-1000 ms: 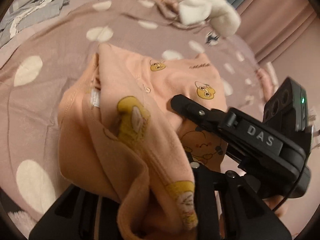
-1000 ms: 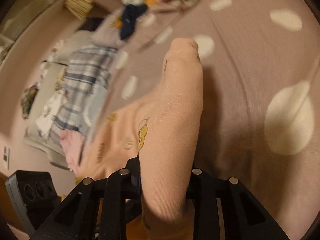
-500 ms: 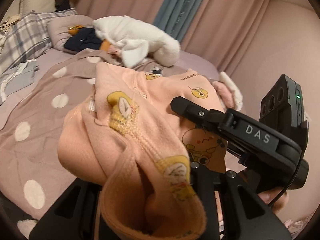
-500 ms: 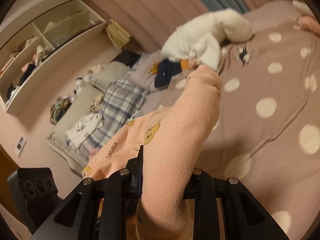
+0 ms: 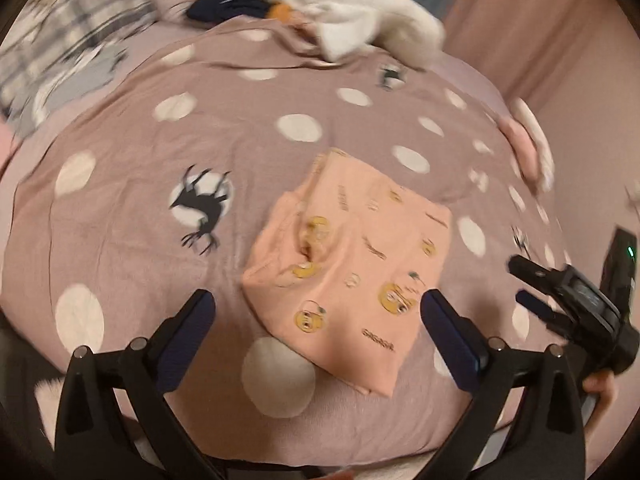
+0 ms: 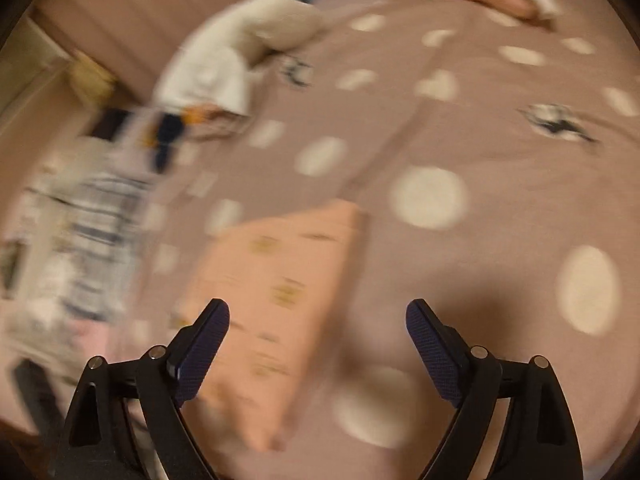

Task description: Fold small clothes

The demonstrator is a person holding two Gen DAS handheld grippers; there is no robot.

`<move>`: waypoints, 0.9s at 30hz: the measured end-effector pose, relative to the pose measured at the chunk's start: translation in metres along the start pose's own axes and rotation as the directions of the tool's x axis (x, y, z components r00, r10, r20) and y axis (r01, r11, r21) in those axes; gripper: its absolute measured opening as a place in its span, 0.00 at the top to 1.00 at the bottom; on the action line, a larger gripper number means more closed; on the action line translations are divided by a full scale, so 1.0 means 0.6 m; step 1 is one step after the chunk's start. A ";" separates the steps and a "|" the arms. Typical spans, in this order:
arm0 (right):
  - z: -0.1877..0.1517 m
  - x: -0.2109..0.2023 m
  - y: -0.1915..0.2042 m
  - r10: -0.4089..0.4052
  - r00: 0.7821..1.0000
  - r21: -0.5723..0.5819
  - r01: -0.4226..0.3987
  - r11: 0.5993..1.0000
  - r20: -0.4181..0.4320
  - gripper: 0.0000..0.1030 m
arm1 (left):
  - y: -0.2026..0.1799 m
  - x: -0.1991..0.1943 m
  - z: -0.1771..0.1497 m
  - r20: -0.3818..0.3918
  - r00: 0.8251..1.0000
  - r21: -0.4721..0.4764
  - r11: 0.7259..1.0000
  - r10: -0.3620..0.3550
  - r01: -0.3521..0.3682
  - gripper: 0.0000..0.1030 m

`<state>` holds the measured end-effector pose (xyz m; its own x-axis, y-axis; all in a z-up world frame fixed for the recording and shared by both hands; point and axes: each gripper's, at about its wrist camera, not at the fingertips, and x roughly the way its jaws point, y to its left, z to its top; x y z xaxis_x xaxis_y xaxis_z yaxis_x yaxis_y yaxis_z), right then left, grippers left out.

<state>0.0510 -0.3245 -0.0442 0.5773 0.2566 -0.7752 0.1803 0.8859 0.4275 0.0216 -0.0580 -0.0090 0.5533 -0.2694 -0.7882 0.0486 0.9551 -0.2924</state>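
Observation:
A small peach garment with yellow cartoon prints (image 5: 352,268) lies folded into a rough rectangle on the mauve polka-dot bedspread (image 5: 240,128). My left gripper (image 5: 316,316) is open and empty, held just above the garment's near edge. My right gripper (image 6: 318,324) is open and empty too; the blurred right wrist view shows the folded garment (image 6: 272,300) below and left of it. The right gripper also shows at the right edge of the left wrist view (image 5: 568,292), beside the garment and apart from it.
A white fluffy garment (image 5: 360,12) and dark clothes (image 5: 228,4) lie at the far side of the bed. Plaid bedding (image 5: 60,36) is at the far left. A pink-and-white item (image 5: 528,144) lies at the right edge. Pink curtains (image 5: 520,20) hang behind.
Both grippers held the peach garment lifted off the bed; now it lies folded on the bedspread, both grippers have opened and let go, and they have drawn back above it.

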 end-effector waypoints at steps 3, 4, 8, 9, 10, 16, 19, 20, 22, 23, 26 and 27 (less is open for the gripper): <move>-0.015 0.001 0.009 0.005 1.000 -0.027 -0.005 1.000 -0.011 0.13 | -0.022 -0.010 -0.010 0.047 0.999 0.100 0.995 0.012 -0.016 0.01; -0.017 0.004 0.013 0.015 1.000 -0.029 -0.016 0.999 -0.019 0.13 | -0.030 -0.014 -0.015 0.068 0.997 0.137 0.990 0.023 -0.032 0.00; -0.023 -0.001 0.027 0.032 0.999 -0.052 -0.033 0.998 -0.018 0.13 | -0.051 -0.016 -0.019 0.129 0.990 0.275 0.957 0.057 -0.091 0.00; -0.027 -0.006 0.030 0.035 0.999 -0.059 -0.036 0.998 -0.015 0.13 | -0.057 -0.021 -0.023 0.154 0.986 0.304 0.946 0.068 -0.112 0.00; -0.032 -0.015 0.029 0.041 0.999 -0.066 -0.041 0.997 -0.009 0.13 | -0.060 -0.026 -0.026 0.181 0.980 0.319 0.938 0.078 -0.133 0.00; -0.056 -0.032 0.055 0.061 0.998 -0.129 -0.057 0.990 0.026 0.11 | -0.064 -0.037 -0.029 0.193 0.979 0.318 0.940 0.059 -0.119 0.00; -0.066 -0.025 0.060 0.057 0.998 -0.138 -0.054 0.989 0.020 0.11 | -0.060 -0.041 -0.028 0.200 0.978 0.306 0.944 0.060 -0.121 0.00; -0.070 -0.021 0.061 0.056 0.998 -0.134 -0.053 0.990 0.014 0.11 | -0.058 -0.043 -0.027 0.205 0.976 0.299 0.945 0.069 -0.129 0.00; -0.079 -0.019 0.063 0.051 0.999 -0.121 -0.050 0.991 0.005 0.11 | -0.058 -0.048 -0.027 0.213 0.974 0.289 0.948 0.073 -0.135 0.00; -0.086 -0.018 0.064 0.041 0.999 -0.115 -0.040 0.993 0.003 0.11 | -0.057 -0.051 -0.027 0.215 0.974 0.285 0.949 0.070 -0.131 0.00; -0.121 -0.025 0.070 -0.029 0.999 -0.091 0.032 0.995 0.036 0.11 | -0.052 -0.062 -0.032 0.227 0.972 0.279 0.951 0.067 -0.131 0.00; -0.131 -0.028 0.071 -0.032 0.998 -0.088 0.036 0.995 0.046 0.11 | -0.049 -0.066 -0.036 0.230 0.970 0.276 0.951 0.071 -0.136 0.00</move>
<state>-0.0137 -0.2608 -0.0498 0.6071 0.2097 -0.7664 0.1305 0.9251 0.3565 -0.0197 -0.0779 0.0189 0.7321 -0.1648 -0.6610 0.2010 0.9793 -0.0215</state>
